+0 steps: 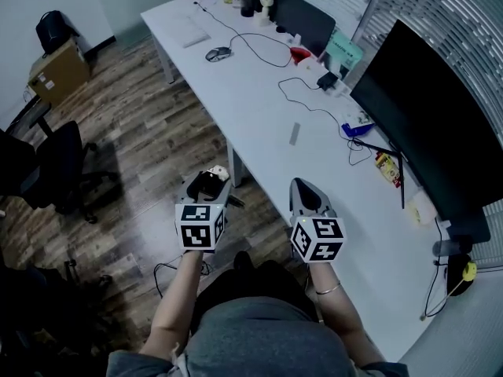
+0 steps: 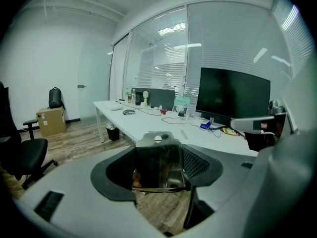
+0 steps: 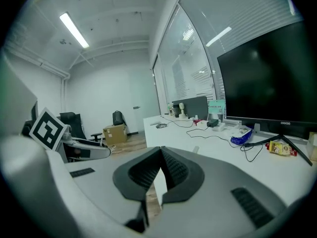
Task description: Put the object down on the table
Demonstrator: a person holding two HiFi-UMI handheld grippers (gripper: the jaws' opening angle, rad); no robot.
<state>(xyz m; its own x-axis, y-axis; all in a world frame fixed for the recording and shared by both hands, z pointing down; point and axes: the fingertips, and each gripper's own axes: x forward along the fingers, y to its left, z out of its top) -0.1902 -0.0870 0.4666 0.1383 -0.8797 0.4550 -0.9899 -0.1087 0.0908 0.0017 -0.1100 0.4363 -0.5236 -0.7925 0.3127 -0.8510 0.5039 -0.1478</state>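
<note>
- Left gripper view: a shiny flat packet [image 2: 160, 158] with a hang hole at its top is seen clamped upright between the jaws of the left hand-held gripper [image 2: 158, 175].
- In the head view, the packet is held above the wooden floor [image 1: 149, 132], just left of the near end of the worktop [image 1: 259, 104], so it is not yet over the surface.
- The right hand-held gripper [image 3: 159, 152] is shown with its jaws pressed together and nothing between them; it is held above the worktop's near edge.
- The packet should be carried right and a little farther, over bare white surface.
- The black cable [image 1: 308, 107] and the small grey strip [image 1: 295, 133] are best avoided.
- Being thin, the packet is judged likely to topple, so it is better laid flat before release.
- The jaws should be parted only once the packet is resting on the worktop.
</note>
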